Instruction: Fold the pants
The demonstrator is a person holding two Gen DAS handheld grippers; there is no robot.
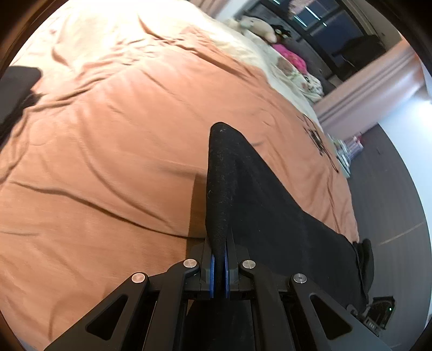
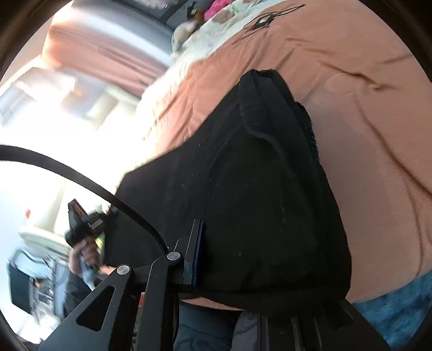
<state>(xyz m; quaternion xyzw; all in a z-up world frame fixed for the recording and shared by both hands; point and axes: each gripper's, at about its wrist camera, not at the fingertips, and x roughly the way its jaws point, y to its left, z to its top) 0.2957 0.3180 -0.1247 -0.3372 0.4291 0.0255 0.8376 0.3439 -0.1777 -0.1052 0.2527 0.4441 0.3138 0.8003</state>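
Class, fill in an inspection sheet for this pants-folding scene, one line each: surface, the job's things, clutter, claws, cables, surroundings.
Surface: bed with wrinkled orange bedspread.
Job's things: black pants, lifted off the bedspread, held by both claws; bunched in the right wrist view.
Clutter: plush toy and pink cloth at the far end of the bed; dark item at the left edge, unclear what.
Claws: left claw shut on the pants; right claw mostly covered by fabric, one finger showing, closure not visible.
Cables: black strap or cable, which one unclear.
Surroundings: pink curtain, dark floor.
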